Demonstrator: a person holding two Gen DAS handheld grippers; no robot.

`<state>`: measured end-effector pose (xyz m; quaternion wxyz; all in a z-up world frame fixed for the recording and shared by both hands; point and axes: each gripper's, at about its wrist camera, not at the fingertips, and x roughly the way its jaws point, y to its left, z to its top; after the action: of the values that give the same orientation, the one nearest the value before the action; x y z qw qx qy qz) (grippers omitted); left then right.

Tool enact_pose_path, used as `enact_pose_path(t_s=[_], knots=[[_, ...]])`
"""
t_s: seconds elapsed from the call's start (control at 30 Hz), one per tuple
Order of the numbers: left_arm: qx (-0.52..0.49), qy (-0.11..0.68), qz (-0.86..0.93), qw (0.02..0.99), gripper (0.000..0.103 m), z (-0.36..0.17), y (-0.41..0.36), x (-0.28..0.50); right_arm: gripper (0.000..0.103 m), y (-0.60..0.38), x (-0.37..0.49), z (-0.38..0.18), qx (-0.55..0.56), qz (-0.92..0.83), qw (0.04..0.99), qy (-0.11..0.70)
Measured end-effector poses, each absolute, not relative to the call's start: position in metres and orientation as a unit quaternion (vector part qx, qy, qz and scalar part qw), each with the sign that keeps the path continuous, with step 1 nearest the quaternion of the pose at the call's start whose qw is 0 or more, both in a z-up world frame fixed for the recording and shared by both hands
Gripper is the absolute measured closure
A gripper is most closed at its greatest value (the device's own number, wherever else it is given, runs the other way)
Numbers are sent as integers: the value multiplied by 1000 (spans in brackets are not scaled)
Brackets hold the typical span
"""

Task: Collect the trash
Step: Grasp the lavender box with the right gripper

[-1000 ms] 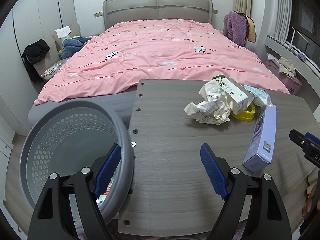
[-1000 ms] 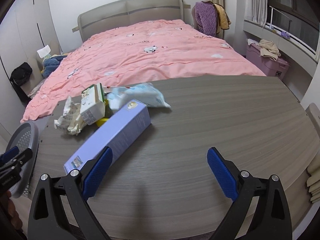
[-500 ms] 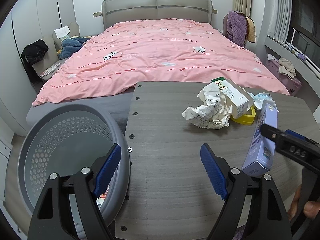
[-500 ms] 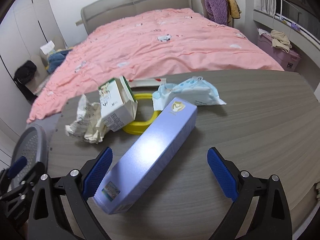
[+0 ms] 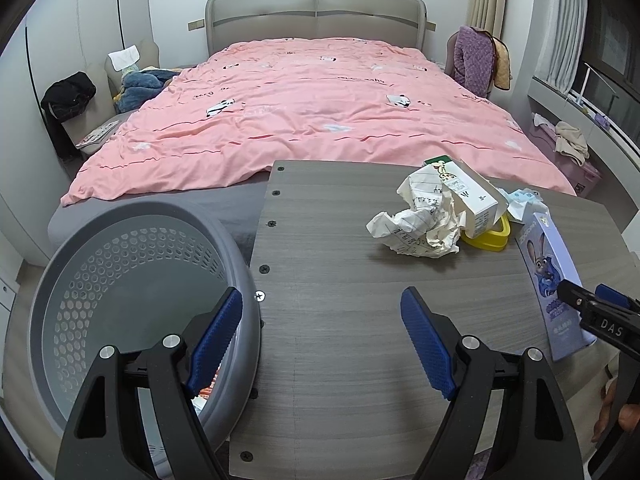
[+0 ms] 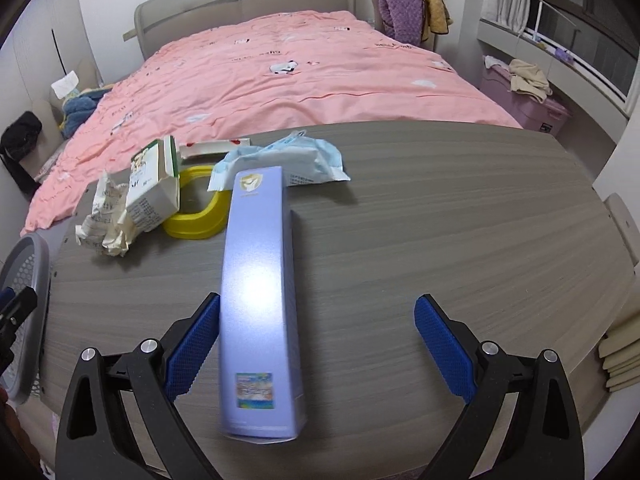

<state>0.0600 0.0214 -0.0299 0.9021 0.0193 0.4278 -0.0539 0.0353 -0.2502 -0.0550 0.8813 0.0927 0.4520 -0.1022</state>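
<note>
The right hand-held gripper (image 6: 316, 340) stands wide open around the near end of the long lilac carton (image 6: 258, 292), which lies flat on the desk (image 6: 460, 240) with one end toward the camera. The carton sits off-centre between the jaws: the left pad is at or just beside its left edge, while the right pad is well apart from it. Nothing is gripped yet.

The main risk, as I judge it, is a lopsided close. If the jaws shut from here, the right pad has to travel far and may shove the carton sideways or swing it round before both pads bite. A grip this close to one end could also let the far end droop or twist out on the lift.

The carton's far end lies just beside the blue-and-white tissue pack (image 6: 288, 160) and the yellow ring-shaped lid (image 6: 198, 216), so dragging it could disturb these, along with the small white milk carton (image 6: 154, 184) and the crumpled paper (image 6: 106, 224) further left.

The left hand-held gripper (image 5: 320, 336) is also wide open and holds nothing, hovering over the desk edge and the rim of the grey perforated trash basket (image 5: 120, 220). The basket stands off the desk's left side, well apart from the carton, so a weak hold may fail on the way across.
</note>
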Motion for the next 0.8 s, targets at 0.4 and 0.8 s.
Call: enact_pose_path(t_s=[0.4,0.8], knots=[[25,436,-68,897,25,-31,10,66,43,-238,58,-67,74,-38,885,458],[27,435,-90,895,25,-29,-14,89,72,-248,38,-58,104,-5,889,446]])
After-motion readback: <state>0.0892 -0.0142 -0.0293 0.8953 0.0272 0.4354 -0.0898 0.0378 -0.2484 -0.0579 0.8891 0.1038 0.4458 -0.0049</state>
